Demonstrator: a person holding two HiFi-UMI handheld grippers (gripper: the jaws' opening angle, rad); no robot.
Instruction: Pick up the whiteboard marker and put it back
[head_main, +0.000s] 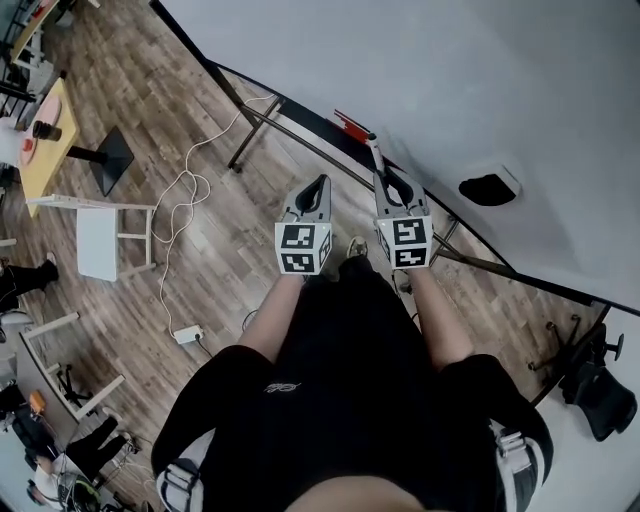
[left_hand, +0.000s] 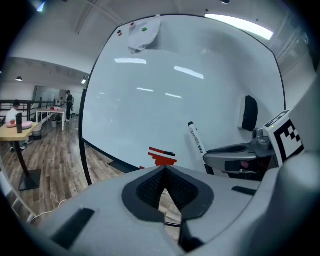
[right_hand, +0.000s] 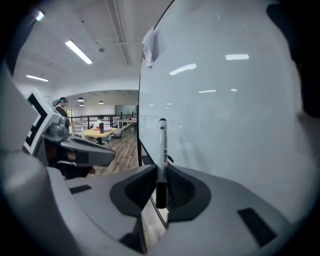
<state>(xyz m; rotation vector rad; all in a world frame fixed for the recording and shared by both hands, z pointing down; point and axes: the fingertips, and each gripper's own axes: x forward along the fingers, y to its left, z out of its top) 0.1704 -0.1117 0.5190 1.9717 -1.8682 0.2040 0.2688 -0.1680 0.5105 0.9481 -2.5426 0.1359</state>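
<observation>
Right gripper (right_hand: 161, 176) half closed, clamped on the whiteboard marker (right_hand: 162, 142), which stands upright just off the whiteboard (head_main: 450, 80), near its bottom edge. Left gripper (left_hand: 165, 172) shut, empty. My call: lay it level on the bottom ledge, then release. Only the right gripper view shows the pads on the barrel. The head view shows the ledge with a red item (head_main: 349, 124).

Black shirt (head_main: 340, 380), grey left tongs (head_main: 320, 183) and right tongs (head_main: 393, 183) (black-and-white marker cubes (head_main: 303, 248)).
</observation>
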